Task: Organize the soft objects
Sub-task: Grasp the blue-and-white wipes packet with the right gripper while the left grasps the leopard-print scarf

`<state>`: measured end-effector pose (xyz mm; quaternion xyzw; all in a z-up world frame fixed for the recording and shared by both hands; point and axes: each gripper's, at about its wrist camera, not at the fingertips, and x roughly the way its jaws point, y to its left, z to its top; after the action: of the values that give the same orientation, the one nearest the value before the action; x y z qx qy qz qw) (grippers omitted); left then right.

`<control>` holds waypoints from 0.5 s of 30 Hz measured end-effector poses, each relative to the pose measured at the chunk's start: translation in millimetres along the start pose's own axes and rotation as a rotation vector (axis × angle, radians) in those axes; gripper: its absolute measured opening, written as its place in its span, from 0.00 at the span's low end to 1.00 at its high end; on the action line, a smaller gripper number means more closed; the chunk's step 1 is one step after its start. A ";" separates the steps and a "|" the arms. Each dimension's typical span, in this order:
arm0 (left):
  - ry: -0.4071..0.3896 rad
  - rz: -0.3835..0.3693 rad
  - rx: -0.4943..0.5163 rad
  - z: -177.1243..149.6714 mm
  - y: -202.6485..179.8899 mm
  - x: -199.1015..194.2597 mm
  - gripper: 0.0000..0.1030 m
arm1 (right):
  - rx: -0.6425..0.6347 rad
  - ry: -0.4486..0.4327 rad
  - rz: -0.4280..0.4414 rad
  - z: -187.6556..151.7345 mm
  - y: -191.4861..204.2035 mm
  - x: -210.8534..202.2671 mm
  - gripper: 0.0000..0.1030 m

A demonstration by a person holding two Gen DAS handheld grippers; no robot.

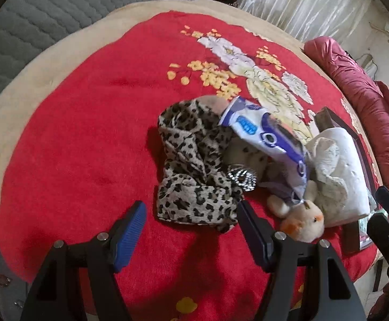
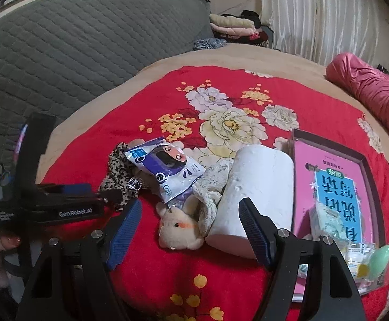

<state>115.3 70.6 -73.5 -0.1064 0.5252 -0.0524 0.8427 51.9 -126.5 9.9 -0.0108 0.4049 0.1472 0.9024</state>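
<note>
A pile of soft things lies on a red flowered blanket. It holds a leopard-print scarf, a white and purple plastic packet, a small cream plush toy, a pale lace cloth and a white roll. My left gripper is open and empty, just in front of the scarf. My right gripper is open and empty, its fingers on either side of the plush toy and the roll. The scarf and packet lie behind.
A box with a pink book and small packets sits at the right. A crimson quilt lies at the far right. A grey quilted headboard stands at the back, with folded clothes beside a white curtain.
</note>
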 end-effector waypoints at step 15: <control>0.001 -0.011 -0.031 9.7 12.8 14.3 0.68 | -0.188 0.057 0.006 26.9 36.5 66.8 0.74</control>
<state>130.1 81.4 -84.8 -0.1224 0.5260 -0.0490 0.8402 103.5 -70.7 -17.4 -0.0984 0.4150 0.1868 0.8850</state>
